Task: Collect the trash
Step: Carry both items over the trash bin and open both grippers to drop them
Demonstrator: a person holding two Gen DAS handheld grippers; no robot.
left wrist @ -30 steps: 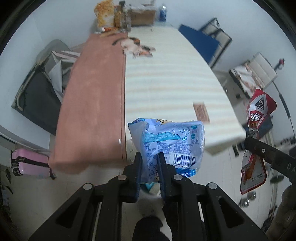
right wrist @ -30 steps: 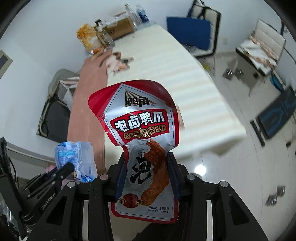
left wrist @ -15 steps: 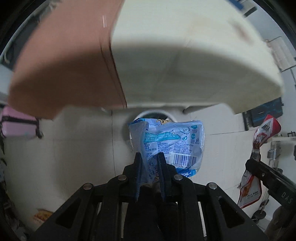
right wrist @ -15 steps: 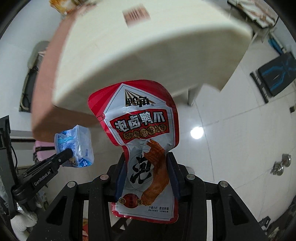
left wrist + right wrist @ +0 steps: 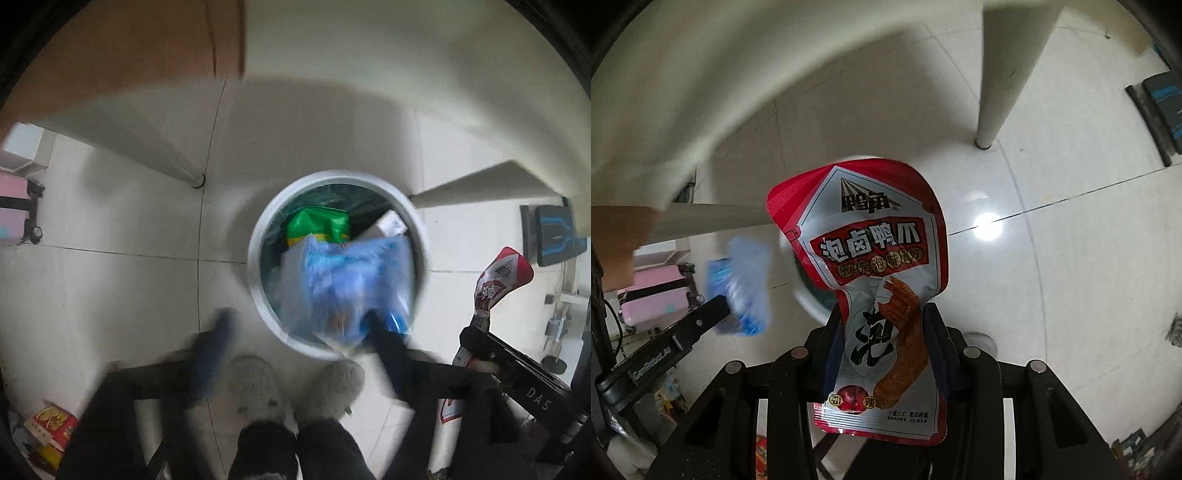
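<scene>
In the left wrist view my left gripper (image 5: 299, 325) is open, its fingers spread wide and blurred. The blue plastic wrapper (image 5: 347, 288) hangs blurred over the round white trash bin (image 5: 258, 280), still touching the right finger. The bin holds a green packet (image 5: 317, 223) and other trash. My right gripper (image 5: 882, 347) is shut on a red and silver snack pouch (image 5: 864, 243), held upright above the floor; the pouch hides most of the bin (image 5: 809, 299). The pouch also shows in the left wrist view (image 5: 498, 277). The blue wrapper (image 5: 746, 288) shows blurred at the left.
The table's underside (image 5: 332, 55) and legs (image 5: 1008, 74) stand above and beside the bin. The person's grey slippers (image 5: 255, 384) stand on the white tile floor just before the bin. A pink suitcase (image 5: 653, 295) stands to the left. A red box (image 5: 51, 424) lies on the floor.
Both grippers swung down from the table's edge to the bin under it. My left gripper opened and the blue wrapper is dropping over the bin. The right gripper still holds the pouch.
</scene>
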